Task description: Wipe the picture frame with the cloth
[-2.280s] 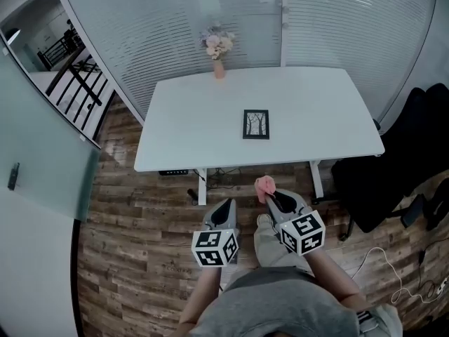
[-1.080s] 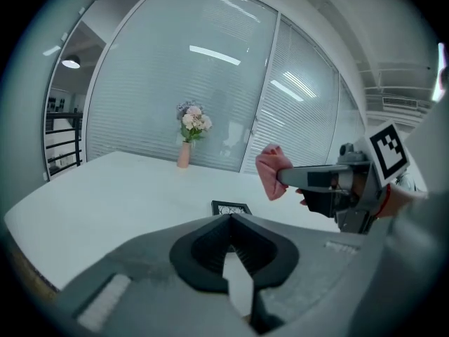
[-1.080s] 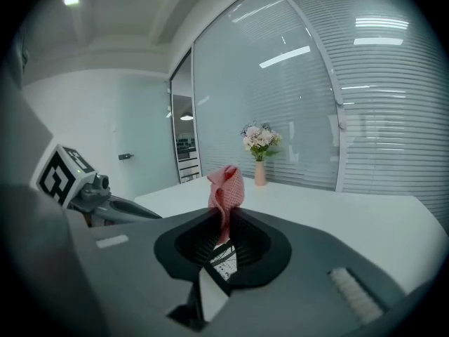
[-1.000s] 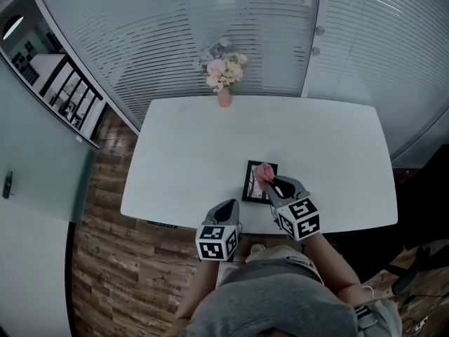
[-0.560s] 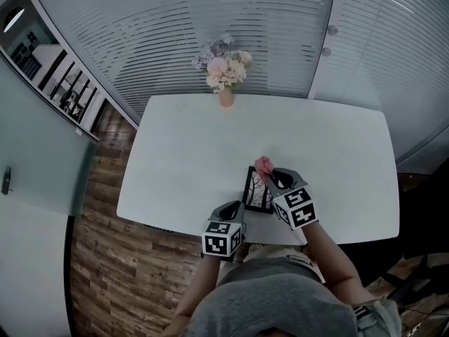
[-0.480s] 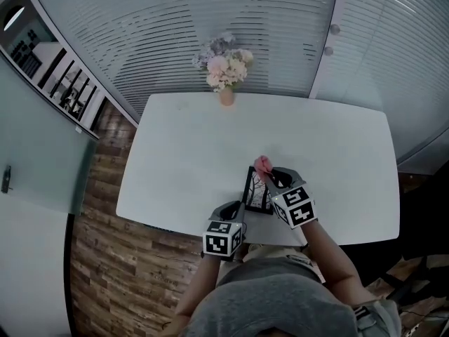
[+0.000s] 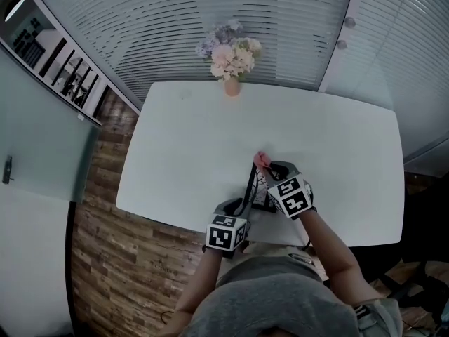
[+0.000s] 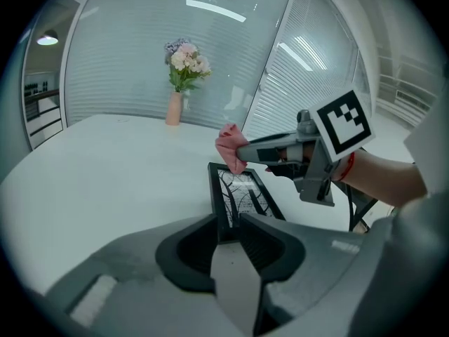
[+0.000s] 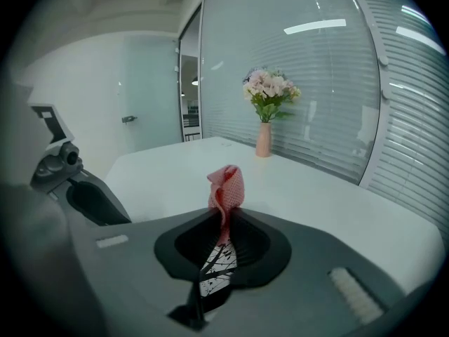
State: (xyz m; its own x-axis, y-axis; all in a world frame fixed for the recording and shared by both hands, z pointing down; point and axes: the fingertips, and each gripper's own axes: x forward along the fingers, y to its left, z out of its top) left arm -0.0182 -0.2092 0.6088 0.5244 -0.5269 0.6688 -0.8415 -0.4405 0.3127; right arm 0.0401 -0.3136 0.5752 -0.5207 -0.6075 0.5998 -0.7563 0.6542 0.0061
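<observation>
White and bare but for a vase of flowers (image 7: 230, 58) at its far edge, the surface (image 7: 189, 139) stands on a wood-plank floor (image 7: 119, 258) before a slatted glass wall (image 7: 175, 20). In the head view both forearms (image 7: 330, 248) reach over its near edge. In the left gripper view we find the left tool (image 8: 228, 223) pinched shut on the near edge of the picture frame (image 8: 238, 192), whose left side seems raised. In the right gripper view the right tool (image 9: 223, 223) clamps the pink cloth (image 9: 226, 184), bunched at the frame's far end.
</observation>
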